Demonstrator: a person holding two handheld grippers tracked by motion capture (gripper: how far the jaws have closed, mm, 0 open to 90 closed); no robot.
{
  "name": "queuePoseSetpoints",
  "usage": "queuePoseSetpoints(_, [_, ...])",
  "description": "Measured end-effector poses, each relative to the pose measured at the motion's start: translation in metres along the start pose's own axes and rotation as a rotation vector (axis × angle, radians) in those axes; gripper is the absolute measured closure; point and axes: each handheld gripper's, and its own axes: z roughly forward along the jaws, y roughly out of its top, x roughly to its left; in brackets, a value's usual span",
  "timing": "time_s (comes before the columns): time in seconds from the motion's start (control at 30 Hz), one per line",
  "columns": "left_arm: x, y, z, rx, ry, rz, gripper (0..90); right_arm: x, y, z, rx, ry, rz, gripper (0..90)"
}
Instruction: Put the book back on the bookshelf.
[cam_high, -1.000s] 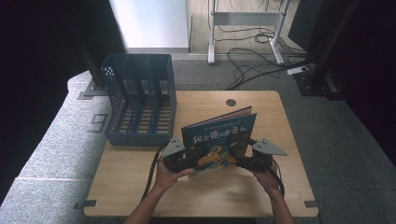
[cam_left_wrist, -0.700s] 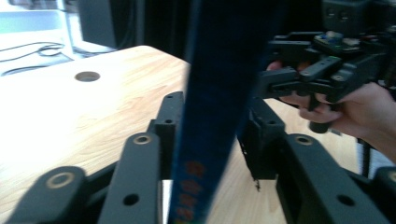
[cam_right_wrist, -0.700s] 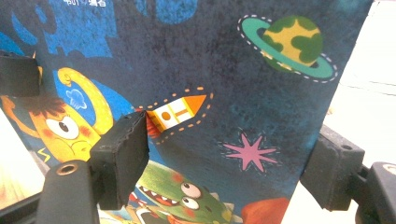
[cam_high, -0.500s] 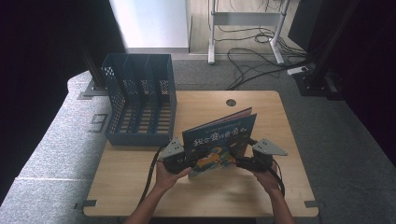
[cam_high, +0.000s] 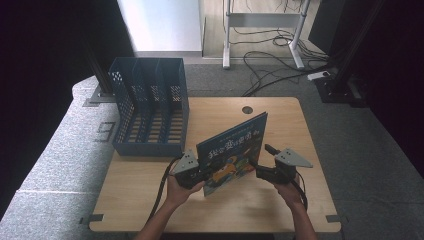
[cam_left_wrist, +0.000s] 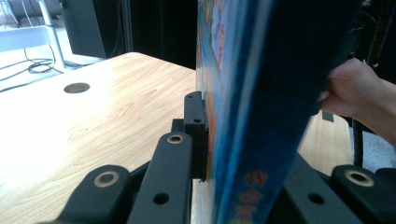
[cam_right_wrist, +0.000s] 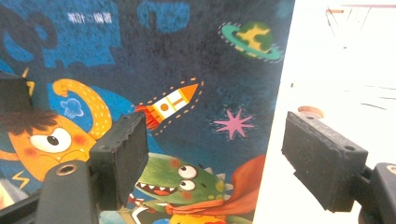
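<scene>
The pale wooden counter (cam_high: 150, 200) has bare room near its front edge and along its right side, and a round cable hole far back. At its far left corner the dark blue perforated plastic file rack (cam_high: 150, 107) stands with its upright slots open at the top, the likely home for the book. The blue picture book with a cartoon monster and rocket on its cover (cam_high: 232, 152) stands tilted on its lower edge, near the counter's middle front, just right of the rack. The left tongs (cam_high: 202, 175) have just been closing and now clench the book's lower left corner, the pads pressing both covers in the left gripper view. The right tongs (cam_right_wrist: 212, 158) stand released at the book's right edge, one pad before the cover, the other clear of it. I judge this the pick-up step; next, lift the book clear of the rack's near wall, then leftward.
</scene>
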Motion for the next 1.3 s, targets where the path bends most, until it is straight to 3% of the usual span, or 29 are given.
queuePoseSetpoints(0.3, [-0.005,0.000,0.000,0.001,-0.002,0.042,81.6,-0.001,0.009,-0.003,-0.025,0.004,0.005,20.5])
queuePoseSetpoints(0.7, [-0.007,0.000,0.001,-0.004,-0.004,0.021,80.3,-0.001,0.034,0.002,-0.050,0.048,0.009,17.0])
queuePoseSetpoints(0.97, [-0.011,0.000,0.007,-0.018,0.012,0.015,74.2,-0.004,0.036,0.001,-0.046,0.067,0.015,20.1])
queuePoseSetpoints(1.17, [-0.013,0.002,0.010,-0.044,0.032,-0.009,78.2,-0.005,0.037,-0.002,-0.055,0.069,0.009,21.6])
queuePoseSetpoints(1.3, [-0.016,0.001,0.010,-0.047,0.046,0.023,81.2,-0.006,0.035,-0.002,-0.063,0.071,0.015,22.6])
